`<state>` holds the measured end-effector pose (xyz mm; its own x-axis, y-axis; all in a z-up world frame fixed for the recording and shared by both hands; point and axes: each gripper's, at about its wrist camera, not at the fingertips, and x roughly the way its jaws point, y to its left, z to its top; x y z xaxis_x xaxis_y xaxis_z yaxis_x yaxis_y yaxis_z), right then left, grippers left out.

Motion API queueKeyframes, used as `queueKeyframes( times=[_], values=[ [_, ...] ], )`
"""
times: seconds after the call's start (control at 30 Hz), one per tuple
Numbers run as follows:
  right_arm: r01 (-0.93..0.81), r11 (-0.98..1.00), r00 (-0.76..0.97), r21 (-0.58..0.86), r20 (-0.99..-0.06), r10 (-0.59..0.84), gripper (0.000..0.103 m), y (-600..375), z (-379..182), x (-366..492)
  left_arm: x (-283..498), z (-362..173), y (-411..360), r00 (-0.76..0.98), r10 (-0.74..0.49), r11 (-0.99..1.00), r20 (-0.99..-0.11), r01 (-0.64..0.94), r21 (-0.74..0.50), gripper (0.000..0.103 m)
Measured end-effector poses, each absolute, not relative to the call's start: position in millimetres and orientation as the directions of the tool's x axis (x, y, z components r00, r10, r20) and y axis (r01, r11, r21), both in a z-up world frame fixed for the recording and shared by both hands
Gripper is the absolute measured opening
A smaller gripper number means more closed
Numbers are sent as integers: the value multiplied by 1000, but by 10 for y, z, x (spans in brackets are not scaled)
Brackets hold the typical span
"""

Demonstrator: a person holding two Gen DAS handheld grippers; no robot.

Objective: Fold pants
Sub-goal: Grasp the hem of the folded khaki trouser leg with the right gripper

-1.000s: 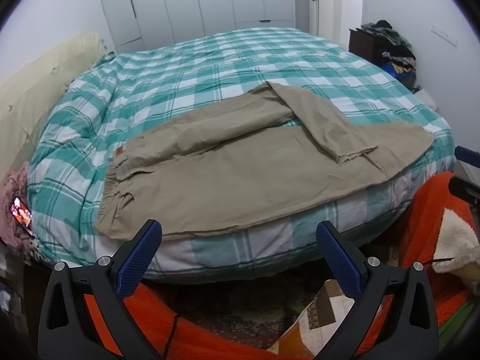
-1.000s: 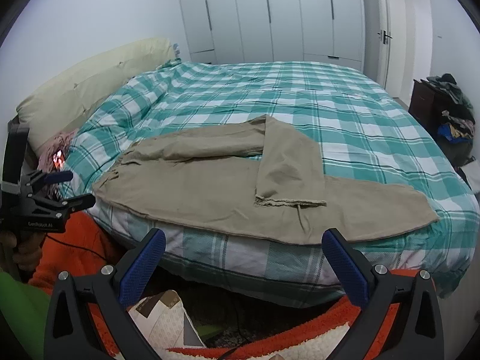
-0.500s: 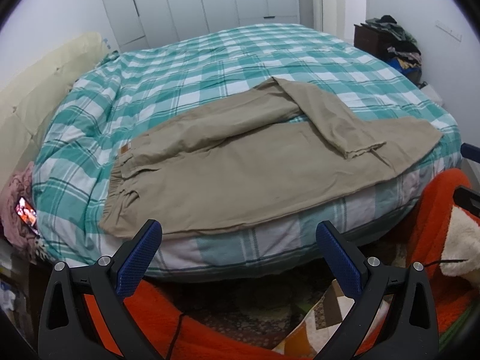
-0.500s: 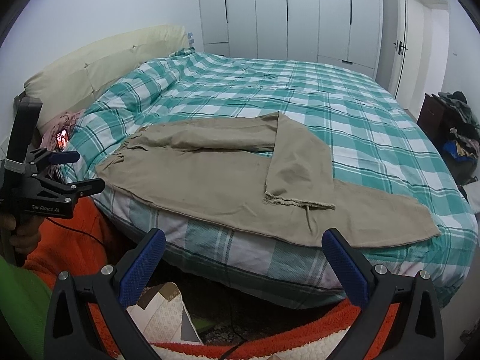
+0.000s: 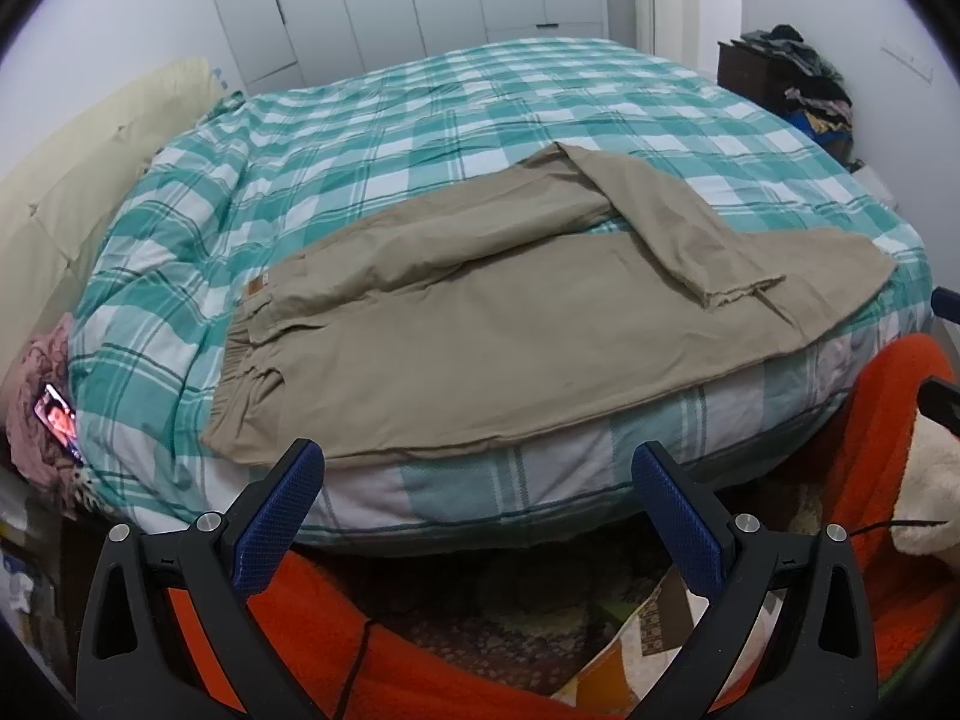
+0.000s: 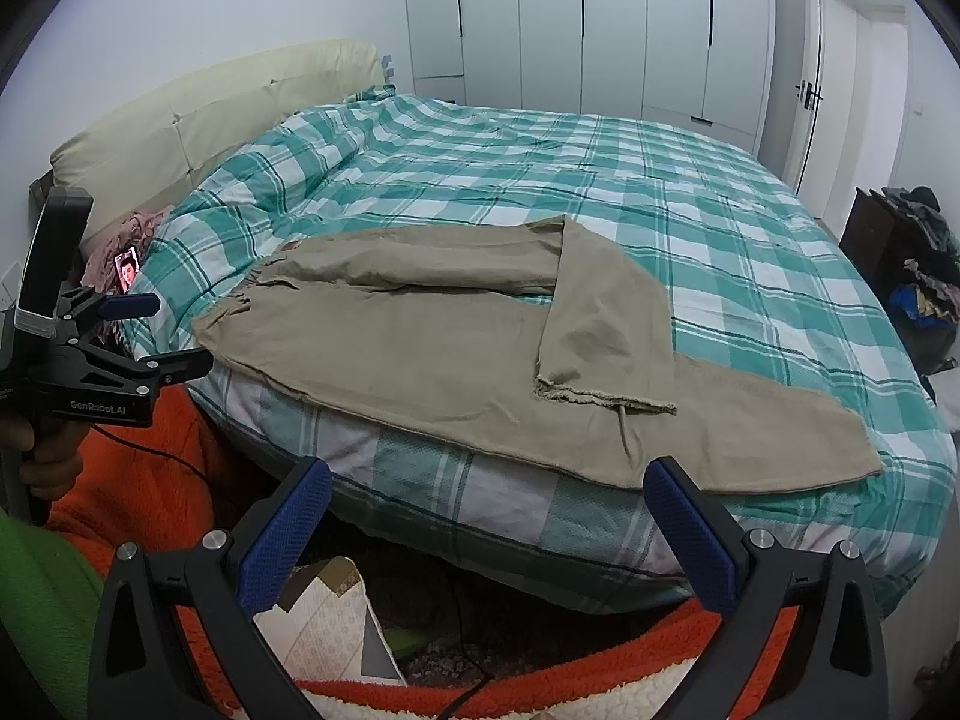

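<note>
Tan pants (image 5: 516, 324) lie along the near edge of a bed with a teal checked cover (image 5: 420, 132), waistband to the left, legs to the right. The far leg is folded back over the near leg, its frayed hem (image 6: 606, 399) on top. The pants also show in the right wrist view (image 6: 432, 354). My left gripper (image 5: 477, 468) is open and empty, held off the bed in front of the waist end. My right gripper (image 6: 486, 489) is open and empty, in front of the near edge below the folded hem. The left gripper also shows in the right wrist view (image 6: 159, 330).
A cream headboard (image 6: 210, 114) and a lit phone (image 6: 127, 267) on pink cloth are at the left. White wardrobes (image 6: 576, 18) stand behind the bed. A dark cabinet piled with clothes (image 5: 792, 72) is at the far right. An orange blanket (image 5: 882, 420) lies by me.
Both grippers have risen and tilted, so the bed sits lower and fuller in each view. The pants have not moved. Both grippers stay open.
</note>
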<state>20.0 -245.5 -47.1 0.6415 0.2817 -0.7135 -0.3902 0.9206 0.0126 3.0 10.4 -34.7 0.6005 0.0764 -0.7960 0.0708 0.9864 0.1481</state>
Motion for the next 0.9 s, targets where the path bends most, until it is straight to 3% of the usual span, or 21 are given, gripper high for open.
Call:
queueKeyframes(
  times=[0.23, 0.37, 0.47, 0.53, 0.7, 0.77, 0.8, 0.9],
  values=[
    [-424, 906, 637, -1, -711, 297, 103, -2401, -482, 262, 59, -397, 111, 586, 89, 986, -806, 66, 156, 102],
    [-466, 870, 706, -159, -660, 257, 103, -2330, -514, 566, 97, -428, 113, 571, 83, 987, -817, 64, 145, 102],
    [-493, 833, 701, -254, -683, 207, 101, -2259, -839, 1017, 88, -409, 127, 573, 85, 988, -815, 56, 142, 102],
    [-536, 806, 643, -252, -740, 196, 80, -2184, -1128, 1321, 77, -399, 152, 577, 92, 988, -812, 45, 144, 102],
    [-554, 813, 545, -178, -816, 193, 71, -2017, -1687, 1929, 112, -465, 297, 553, 118, 990, -825, -1, 141, 102],
    [-512, 831, 535, -217, -837, 111, 46, -2007, -1893, 2133, 142, -507, 347, 538, 123, 990, -834, -12, 138, 102],
    [-495, 839, 515, -225, -854, 74, 26, -2035, -1995, 2227, 153, -529, 367, 532, 126, 990, -837, -16, 139, 102],
    [-490, 842, 517, -227, -853, 71, 4, -2109, -1959, 2214, 221, -629, 398, 507, 136, 989, -851, -23, 144, 102]
  ],
)
